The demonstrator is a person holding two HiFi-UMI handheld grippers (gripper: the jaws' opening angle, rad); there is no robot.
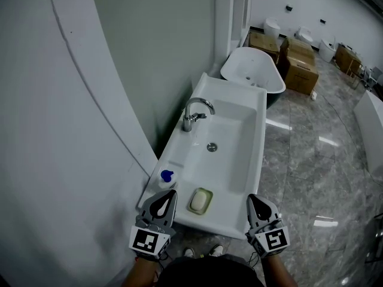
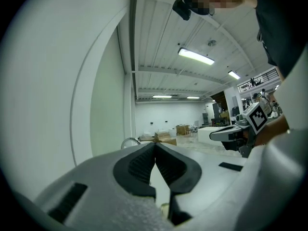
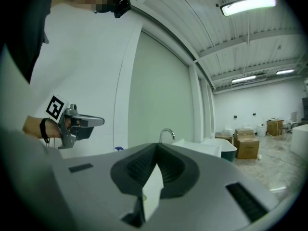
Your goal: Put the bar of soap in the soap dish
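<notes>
My left gripper (image 2: 155, 150) has its two jaws pressed together, tip to tip. Nothing is between them. My right gripper (image 3: 156, 152) looks the same: its jaws are tight together and hold nothing.

From the head view, I see both grippers held out near the front edge of the white sink (image 1: 239, 136). The green soap dish (image 1: 207, 192) sits on the flat front part of the sink. The bar of soap (image 1: 198, 201) is pale and lies inside the dish.

The dish with the soap is between my two grippers. It is closer to the left one, just to the right of its tips. The right gripper is farther off, on the other side of the dish. Neither gripper touches the soap or the dish. Both point level, out over the sink, not down at the soap.

A little bottle with a blue cap (image 1: 167, 176) stands on the left front corner of the sink. It is just beside the left gripper's tips and to the left of the dish. The tap (image 1: 196, 113) is farther back, on the wall side. The drain (image 1: 212, 147) is in the middle of the bowl.

Behind the sink is a white bathtub (image 1: 251, 70). Brown boxes (image 1: 299, 61) sit on the grey floor past it.
</notes>
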